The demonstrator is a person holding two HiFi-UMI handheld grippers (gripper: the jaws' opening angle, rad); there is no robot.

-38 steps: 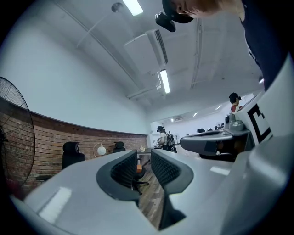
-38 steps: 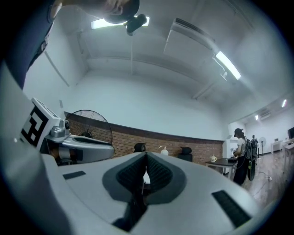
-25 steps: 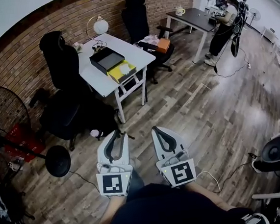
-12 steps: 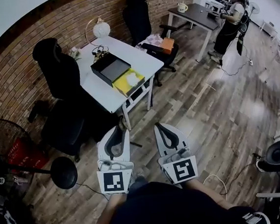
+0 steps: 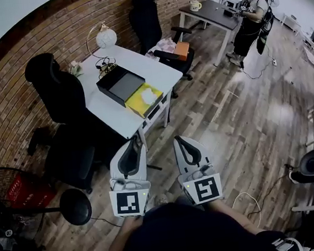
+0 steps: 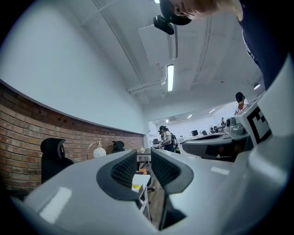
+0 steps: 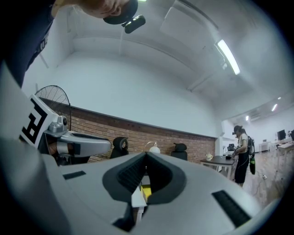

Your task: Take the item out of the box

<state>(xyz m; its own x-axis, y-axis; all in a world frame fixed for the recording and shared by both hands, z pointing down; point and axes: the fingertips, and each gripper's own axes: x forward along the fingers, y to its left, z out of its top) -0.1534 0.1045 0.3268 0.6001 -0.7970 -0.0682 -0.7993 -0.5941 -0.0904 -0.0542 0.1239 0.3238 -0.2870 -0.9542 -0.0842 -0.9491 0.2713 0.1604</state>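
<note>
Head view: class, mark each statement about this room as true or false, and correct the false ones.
1. The black box stands open on the white table. True.
2. The yellow box lies inside the black box. False: it sits beside the black box, on the table top, nearer the table's edge.
3. The left tool grips the yellow box. False: its jaws stand apart with nothing between them, and it is short of the table.
4. A person stands at the dark desk at the far end of the room. True.
</note>
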